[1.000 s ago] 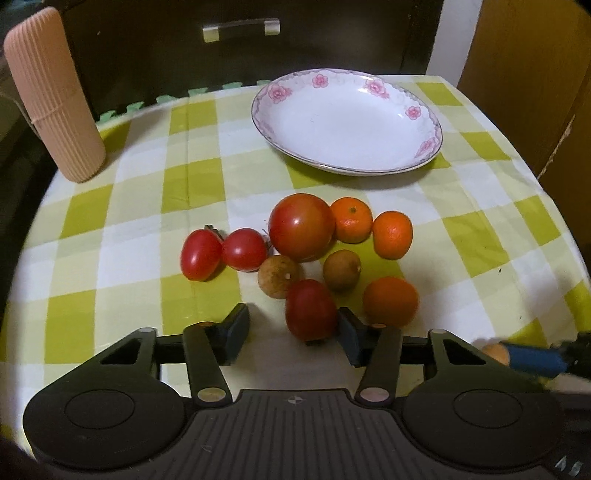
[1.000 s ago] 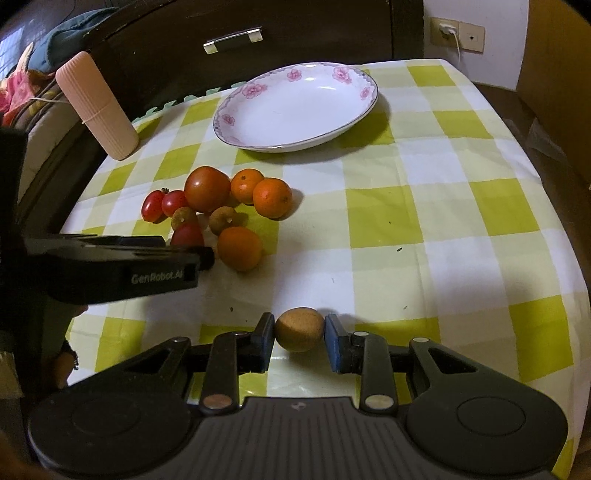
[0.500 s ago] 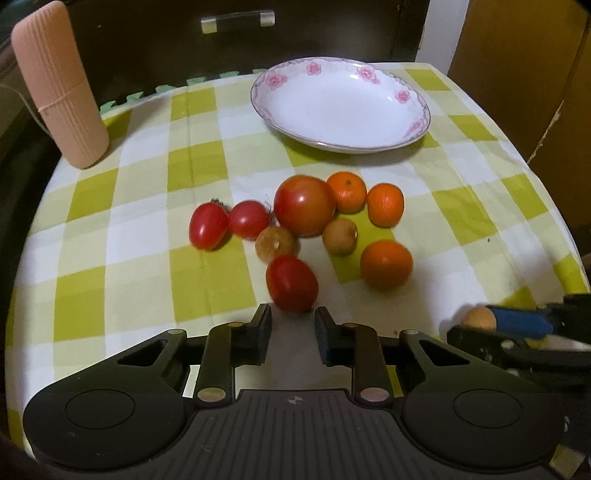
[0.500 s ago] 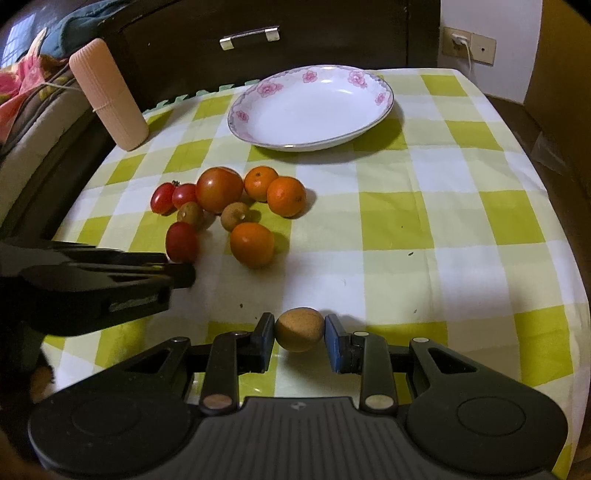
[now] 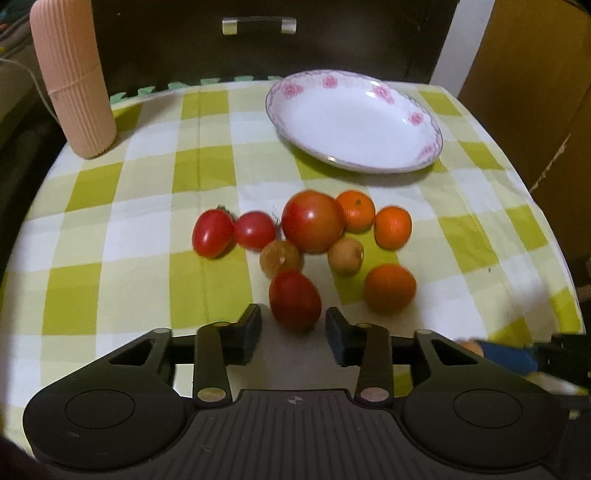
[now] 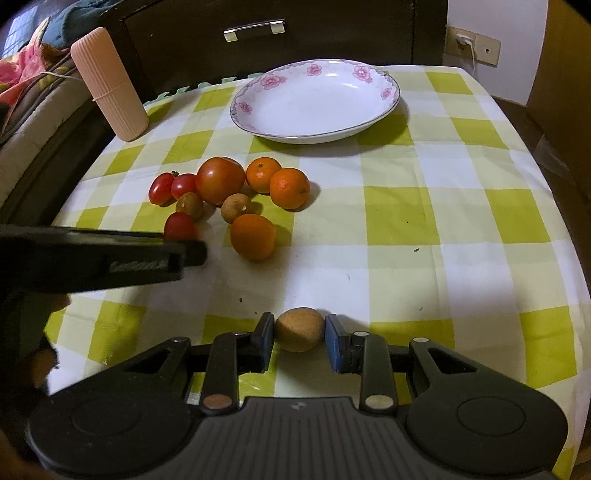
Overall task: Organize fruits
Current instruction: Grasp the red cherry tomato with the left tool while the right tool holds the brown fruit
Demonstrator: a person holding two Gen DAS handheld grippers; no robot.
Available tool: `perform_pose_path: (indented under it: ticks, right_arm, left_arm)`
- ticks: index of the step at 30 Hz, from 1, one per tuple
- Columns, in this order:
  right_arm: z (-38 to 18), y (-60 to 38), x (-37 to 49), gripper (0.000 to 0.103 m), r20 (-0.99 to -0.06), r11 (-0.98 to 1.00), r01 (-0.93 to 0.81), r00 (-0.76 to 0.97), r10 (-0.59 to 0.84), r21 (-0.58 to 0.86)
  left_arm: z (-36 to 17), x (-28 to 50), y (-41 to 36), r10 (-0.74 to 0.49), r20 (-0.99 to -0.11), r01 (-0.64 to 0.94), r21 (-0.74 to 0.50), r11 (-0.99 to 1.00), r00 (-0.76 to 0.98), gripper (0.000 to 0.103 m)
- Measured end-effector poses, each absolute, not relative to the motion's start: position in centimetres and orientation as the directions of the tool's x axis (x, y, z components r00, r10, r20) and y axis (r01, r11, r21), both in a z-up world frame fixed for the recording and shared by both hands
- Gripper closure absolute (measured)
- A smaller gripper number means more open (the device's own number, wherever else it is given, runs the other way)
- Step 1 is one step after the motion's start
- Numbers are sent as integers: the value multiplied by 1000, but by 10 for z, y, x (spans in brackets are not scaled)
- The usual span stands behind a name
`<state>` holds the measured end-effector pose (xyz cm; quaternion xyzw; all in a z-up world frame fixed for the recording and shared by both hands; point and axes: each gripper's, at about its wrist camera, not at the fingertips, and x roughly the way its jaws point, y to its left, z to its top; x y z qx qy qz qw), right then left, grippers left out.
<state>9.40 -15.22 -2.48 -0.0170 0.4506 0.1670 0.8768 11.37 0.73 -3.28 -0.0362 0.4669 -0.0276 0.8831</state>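
On the green-checked tablecloth [image 5: 129, 229] lies a cluster of fruit: a large tomato [image 5: 312, 221], three small tomatoes, three oranges and two brown round fruits. My left gripper [image 5: 293, 326] is open, its tips on either side of the nearest small tomato [image 5: 294, 299], which rests on the cloth; whether the pads touch it I cannot tell. My right gripper [image 6: 298, 341] is shut on another brown round fruit [image 6: 298, 329], near the table's front edge. The white flowered plate [image 6: 314, 107] at the back holds nothing. In the right wrist view the left gripper [image 6: 192, 253] reaches in from the left.
A pink ribbed cylinder [image 5: 72, 77] stands at the back left corner. A dark cabinet with a metal drawer handle [image 6: 255, 29] is behind the table. A brown panel [image 5: 535, 74] is at the right. The cloth drops off at the left and right edges.
My left gripper narrowed and drew back from the small tomato, then came forward again and widened a little around it. The right gripper kept hold of the brown fruit.
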Motion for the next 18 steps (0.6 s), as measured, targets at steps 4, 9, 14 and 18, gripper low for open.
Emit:
perform_pose_path:
  ticks: [4, 9, 14, 18]
  right_arm:
    - [-25, -153, 94, 74, -796, 944, -307, 538, 277, 122]
    - [-23, -152, 95, 74, -796, 944, -304, 538, 279, 125]
    - [-18, -155, 97, 74, -785, 945, -297, 548, 289, 140]
    - [-13, -156, 97, 74, -768, 941, -301, 564, 304, 151]
  left_arm:
    - [-34, 113, -1, -44, -817, 37, -27, 999, 575, 62]
    - [-33, 110, 0, -38, -823, 42, -17, 999, 566, 66]
    - [-25, 104, 0, -63, -827, 58, -37, 998, 559, 66]
    - [-17, 101, -1, -81, -818, 67, -52, 996, 569, 66]
